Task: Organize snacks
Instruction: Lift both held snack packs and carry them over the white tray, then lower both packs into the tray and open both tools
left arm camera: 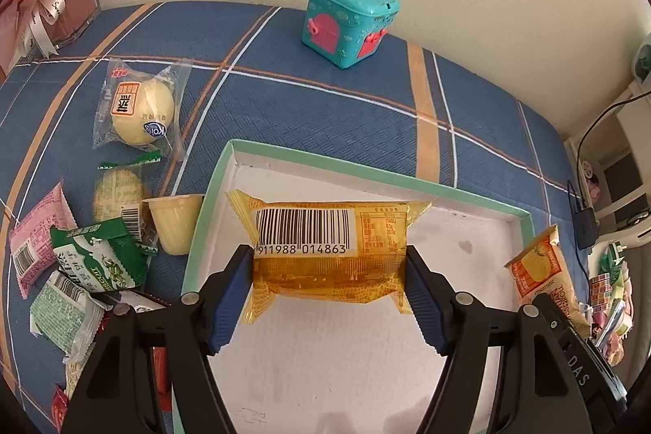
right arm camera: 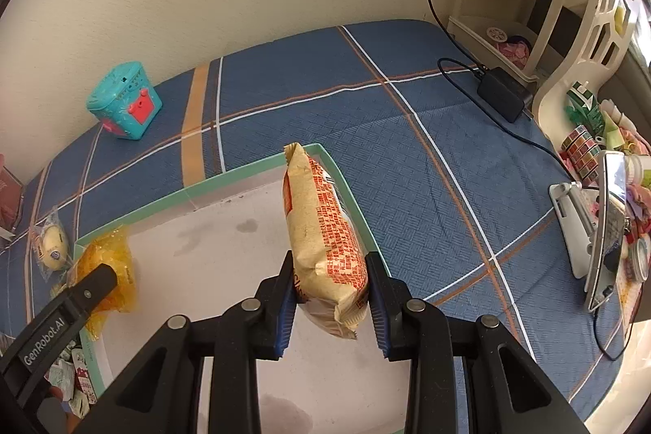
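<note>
snack pile [left arm camera: 77, 263] left of tray [left arm camera: 211, 190] | toy box [left arm camera: 350, 21] behind tray

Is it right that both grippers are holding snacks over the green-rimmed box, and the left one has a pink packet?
Not quite. The left gripper holds a yellow packet with a barcode, not a pink one, as the left wrist view shows. The rest is right: the right gripper holds an orange-printed snack pack over the green-rimmed box.
</note>
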The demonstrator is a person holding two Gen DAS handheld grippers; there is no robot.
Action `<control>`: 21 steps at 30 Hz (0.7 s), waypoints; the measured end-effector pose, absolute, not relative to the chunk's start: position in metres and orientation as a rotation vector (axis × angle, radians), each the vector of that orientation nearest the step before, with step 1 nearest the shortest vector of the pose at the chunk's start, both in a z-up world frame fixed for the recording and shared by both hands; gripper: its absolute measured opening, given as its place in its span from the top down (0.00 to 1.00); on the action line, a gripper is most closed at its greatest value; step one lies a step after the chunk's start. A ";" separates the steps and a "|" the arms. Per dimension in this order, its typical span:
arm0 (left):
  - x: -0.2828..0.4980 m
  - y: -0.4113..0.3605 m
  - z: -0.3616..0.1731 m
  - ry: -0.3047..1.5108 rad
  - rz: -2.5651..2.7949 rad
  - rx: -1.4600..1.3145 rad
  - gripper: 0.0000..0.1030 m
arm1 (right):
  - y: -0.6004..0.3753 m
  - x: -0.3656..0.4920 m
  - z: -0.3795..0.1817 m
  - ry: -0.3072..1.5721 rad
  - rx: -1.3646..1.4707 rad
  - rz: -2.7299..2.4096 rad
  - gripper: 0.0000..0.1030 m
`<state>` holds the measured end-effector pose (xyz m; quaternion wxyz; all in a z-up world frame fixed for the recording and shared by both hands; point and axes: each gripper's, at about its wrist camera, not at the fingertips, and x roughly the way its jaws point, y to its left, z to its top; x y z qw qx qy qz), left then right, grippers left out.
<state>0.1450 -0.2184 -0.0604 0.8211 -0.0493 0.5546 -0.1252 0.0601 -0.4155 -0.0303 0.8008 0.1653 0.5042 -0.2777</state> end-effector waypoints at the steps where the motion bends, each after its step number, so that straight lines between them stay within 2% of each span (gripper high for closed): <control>1: 0.145 -0.219 -0.062 1.183 -0.265 -0.101 0.29 | -0.417 0.061 -0.031 1.084 0.359 -0.594 0.67; 13: 0.148 -0.226 -0.072 1.193 -0.256 -0.075 0.28 | -0.420 0.062 -0.038 1.107 0.376 -0.579 0.67; 21: 0.148 -0.228 -0.073 1.202 -0.234 -0.059 0.22 | -0.420 0.061 -0.037 1.151 0.340 -0.593 0.64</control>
